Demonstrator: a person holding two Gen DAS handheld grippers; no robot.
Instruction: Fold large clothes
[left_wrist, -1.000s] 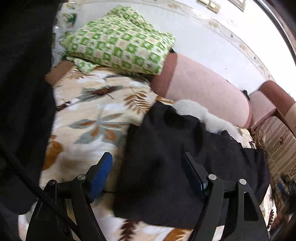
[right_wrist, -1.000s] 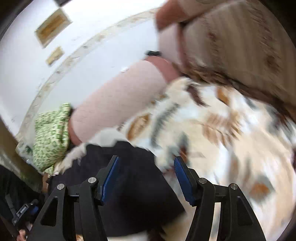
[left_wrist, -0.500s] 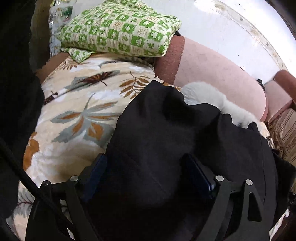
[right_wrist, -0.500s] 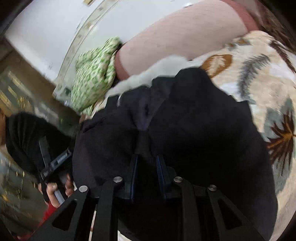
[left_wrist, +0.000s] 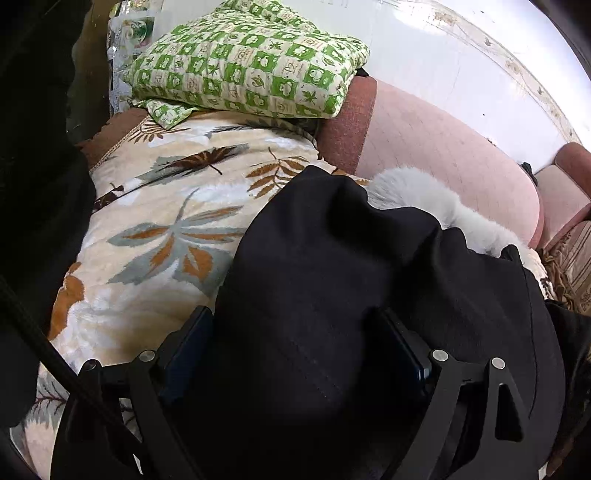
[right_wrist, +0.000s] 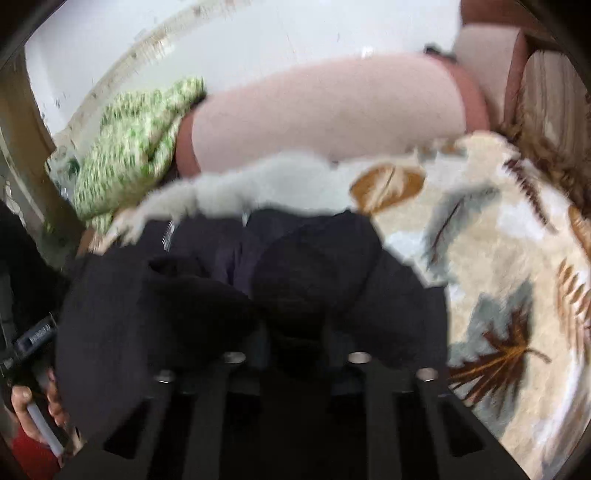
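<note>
Clearly early in the fold. Left wrist view first: black garment (left_wrist: 351, 240) heaped in the centre and lower right of the frame, on the leaf-print blanket (left_wrist: 166, 221), with its white fur trim (left_wrist: 424, 192) against the pink bolster (left_wrist: 443, 155) behind. Left gripper (left_wrist: 291, 314) at the bottom, jaws spread wide and astride a bulge of the black cloth; pads alongside the fabric, no visible pinch. Green checked quilt (left_wrist: 251, 62) at the upper left, well apart and untouched.

Right wrist view, blurred: same black garment (right_wrist: 314, 266) bunched across the centre, rumpled into several humps rather than laid flat, fur trim (right_wrist: 258, 181) along its far edge. Right gripper (right_wrist: 295, 332) at bottom centre, jaws closing with a fold of the dark cloth caught between them, fingertips mostly buried under it. Blanket (right_wrist: 498, 240) bare on the right. Person's hand (right_wrist: 33, 402) at the lower left edge.

Judged from both: one edge being taken, no neat crease made, no flat panel anywhere. Probably left to do: spreading, folding over, squaring up.
</note>
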